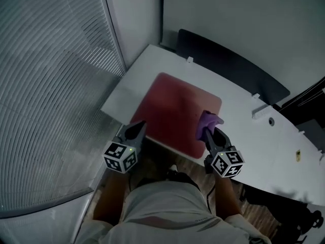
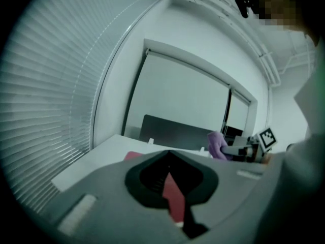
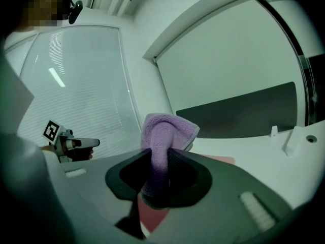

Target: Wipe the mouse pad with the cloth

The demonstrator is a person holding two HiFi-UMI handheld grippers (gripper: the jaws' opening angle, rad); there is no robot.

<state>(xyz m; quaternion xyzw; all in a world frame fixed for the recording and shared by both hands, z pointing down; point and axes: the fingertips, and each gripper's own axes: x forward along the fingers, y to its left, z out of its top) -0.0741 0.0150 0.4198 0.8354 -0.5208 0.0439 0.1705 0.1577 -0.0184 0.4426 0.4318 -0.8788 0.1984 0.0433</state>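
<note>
A red mouse pad [image 1: 175,111] lies flat on the white desk [image 1: 254,146], near its front edge. My right gripper [image 1: 207,128] is shut on a purple cloth [image 1: 207,121], which hangs bunched over the pad's right front part. In the right gripper view the cloth [image 3: 165,136] stands folded up out of the jaws, with the pad [image 3: 223,160] just beyond. My left gripper [image 1: 140,124] is shut with nothing in it and points at the pad's left front corner. In the left gripper view the red pad [image 2: 172,192] shows through the jaws, and the cloth [image 2: 217,144] shows to the right.
A dark partition panel [image 1: 228,60] runs along the desk's far edge. Window blinds [image 1: 51,85] fill the left side. Small white fittings [image 1: 261,111] sit on the desk right of the pad. Black cables [image 1: 304,98] hang at the far right. The person's lap is below the desk edge.
</note>
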